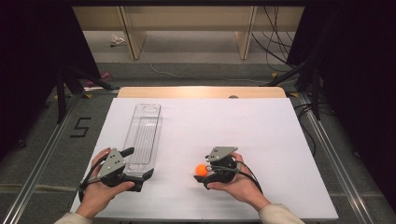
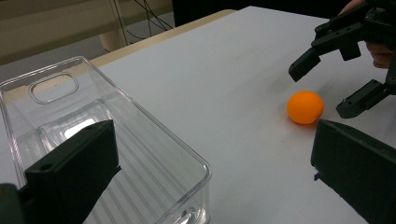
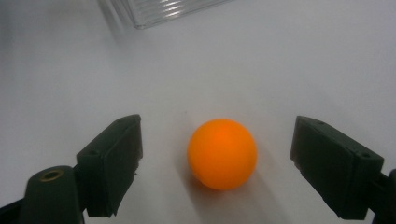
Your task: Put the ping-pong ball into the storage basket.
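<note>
Right gripper [image 3: 217, 163]: jaws spread wide, the one orange ball [image 3: 222, 153] lying on the table between them, touching neither.
Left gripper [image 1: 135, 172]: jaws spread, straddling the near end of the one clear tray [image 1: 142, 137]; one jaw sits over the tray, the other outside its wall.
Left gripper view: shows the tray's inside with nothing in it, and a handle cut-out at the far end; the ball [image 2: 305, 107] rests on the white table [image 2: 224, 74] just before the right gripper's parted jaws.
High view: shows both hands, ball [image 1: 201, 170] right of the tray's near end, apart from it.
Count: one ball, one tray, two grippers.
</note>
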`<move>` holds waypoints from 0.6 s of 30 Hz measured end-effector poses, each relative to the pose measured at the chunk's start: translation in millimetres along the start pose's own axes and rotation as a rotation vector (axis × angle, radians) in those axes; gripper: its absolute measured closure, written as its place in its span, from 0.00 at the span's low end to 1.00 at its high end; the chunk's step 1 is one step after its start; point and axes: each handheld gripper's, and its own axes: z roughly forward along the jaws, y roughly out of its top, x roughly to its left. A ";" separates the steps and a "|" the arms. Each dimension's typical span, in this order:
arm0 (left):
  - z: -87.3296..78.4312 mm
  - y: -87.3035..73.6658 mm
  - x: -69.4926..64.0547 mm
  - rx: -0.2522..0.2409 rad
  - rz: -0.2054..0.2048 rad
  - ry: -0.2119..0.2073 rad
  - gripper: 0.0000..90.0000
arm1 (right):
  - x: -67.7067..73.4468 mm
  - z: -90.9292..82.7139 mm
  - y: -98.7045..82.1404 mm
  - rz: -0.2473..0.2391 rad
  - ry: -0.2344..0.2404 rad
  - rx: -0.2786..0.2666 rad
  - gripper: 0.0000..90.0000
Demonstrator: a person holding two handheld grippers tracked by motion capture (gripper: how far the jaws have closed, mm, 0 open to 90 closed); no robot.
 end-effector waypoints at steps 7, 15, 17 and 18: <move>-0.2 0.1 0.1 -0.002 -0.001 -0.001 0.01 | -0.8 5.0 -0.2 0.001 0.005 0.016 0.21; 0.0 0.0 0.2 -0.001 0.000 -0.001 0.01 | -1.9 6.6 -0.7 0.003 0.003 0.025 0.21; 0.0 0.0 0.1 -0.001 -0.001 0.000 0.01 | -2.1 7.2 -0.8 0.006 0.002 0.027 0.21; 0.0 0.1 0.1 -0.001 -0.002 0.000 0.01 | -2.2 7.5 -0.7 0.004 0.003 0.030 0.22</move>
